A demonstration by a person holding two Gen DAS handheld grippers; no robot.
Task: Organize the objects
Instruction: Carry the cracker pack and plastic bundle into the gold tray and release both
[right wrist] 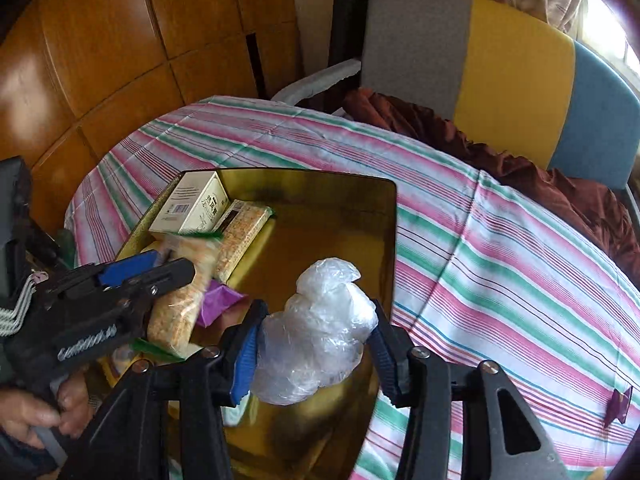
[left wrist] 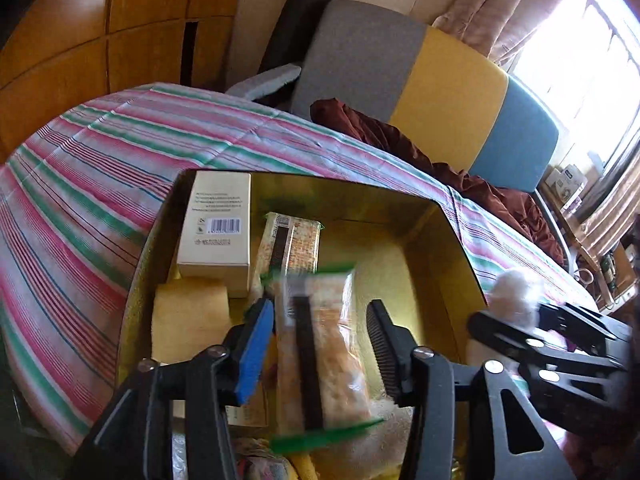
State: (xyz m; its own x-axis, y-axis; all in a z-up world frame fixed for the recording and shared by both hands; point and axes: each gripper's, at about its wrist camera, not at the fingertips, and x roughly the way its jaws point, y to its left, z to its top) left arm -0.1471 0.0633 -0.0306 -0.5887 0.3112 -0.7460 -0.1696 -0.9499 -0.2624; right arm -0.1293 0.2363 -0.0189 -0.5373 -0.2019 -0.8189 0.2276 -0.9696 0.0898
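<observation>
The crumpled clear plastic bag [right wrist: 320,328] sat pinched between the pads of the right gripper [right wrist: 316,344], held above the open right half of the shallow gold rectangular tray [right wrist: 384,240]. To its left the clear-wrapped cracker packet with green sealed ends [left wrist: 320,344] lay lengthwise between the jaws of the left gripper [left wrist: 320,340], low over the tray's left side. Those jaws stood apart, and motion blur hid whether the pads were pressing the wrapper, so I could not tell if it was gripped or let go.

Further in, a second cracker packet [left wrist: 292,240] and a cream cardboard box with a barcode [left wrist: 218,228] lay side by side at the tray's far left corner, a pale yellow sponge-like block [left wrist: 188,320] just in front of the box, and a purple wrapper [right wrist: 218,300] on the tray floor. The tray rested on the desk under a pink, green and white striped cloth [right wrist: 500,240].

To do this step well, the bag probably wanted lowering into the bare right half before opening, since so light a thing could drift, keeping clear of the left gripper.
</observation>
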